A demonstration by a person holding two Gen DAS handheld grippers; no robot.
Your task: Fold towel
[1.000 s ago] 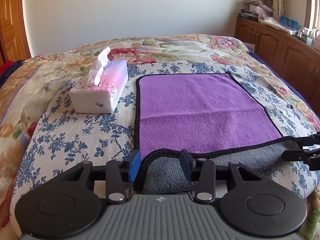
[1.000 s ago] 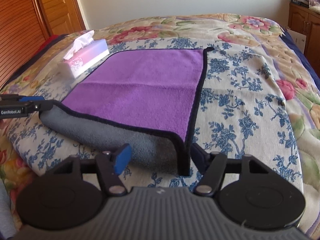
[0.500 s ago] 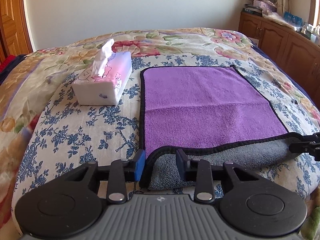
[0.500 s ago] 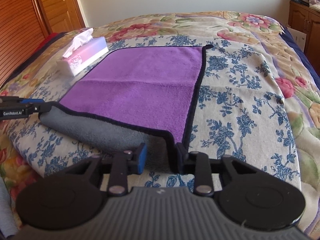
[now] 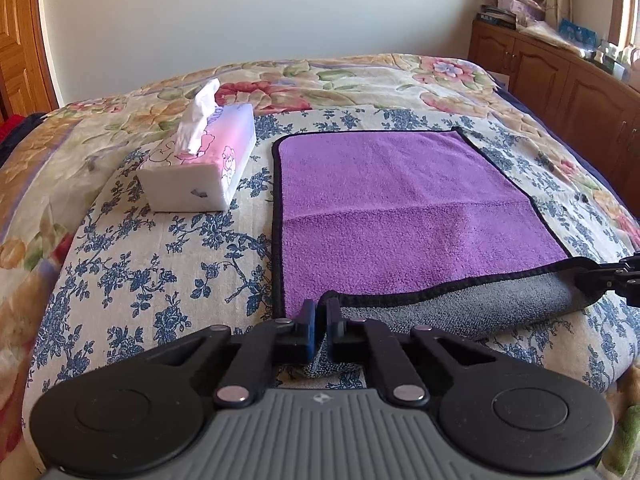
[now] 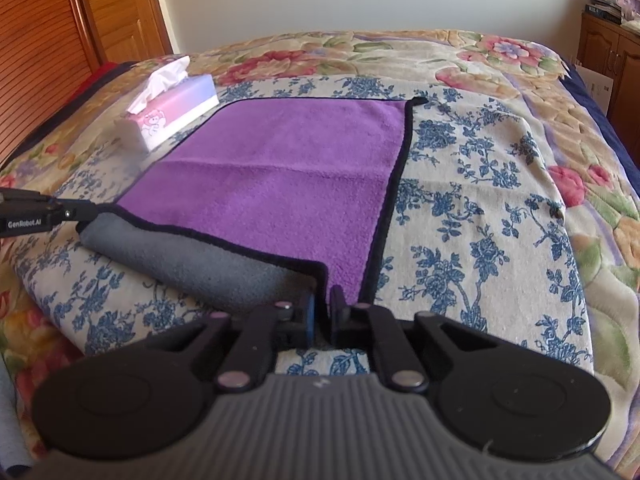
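- The left gripper point(image 5: 320, 326) has its 2 fingers pinched together on the near left corner of the towel point(image 5: 404, 216), with a bit of grey cloth showing just below the tips.
- The right gripper point(image 6: 323, 316) is likewise clamped on the near right corner, the black hem running straight into the narrow gap between its 2 fingers.
- In the left wrist view the right gripper's tip shows at the far right edge, touching the towel's corner; in the right wrist view the left gripper, printed "GenRobot.AI", shows at the left edge on the other corner.
- Between the 2 grips the near edge is lifted and turned, so the grey underside point(image 6: 208, 264) faces up as a rounded roll along the front.
- Beyond that roll the towel lies flat, purple side up with a black border, and 1 faint crease crosses its width about halfway back.
- It rests on the bedspread point(image 5: 152, 280), on the blue-flowered panel near the front edge of the bed.
- A tissue box point(image 5: 204, 168), white and pink with 1 tissue sticking up, sits just beside the towel's far left edge, apart from it.
- A wooden cabinet point(image 5: 560, 80) with cluttered items on top stands along the right side of the room.
- A wooden door point(image 6: 116, 4) stands at the left.
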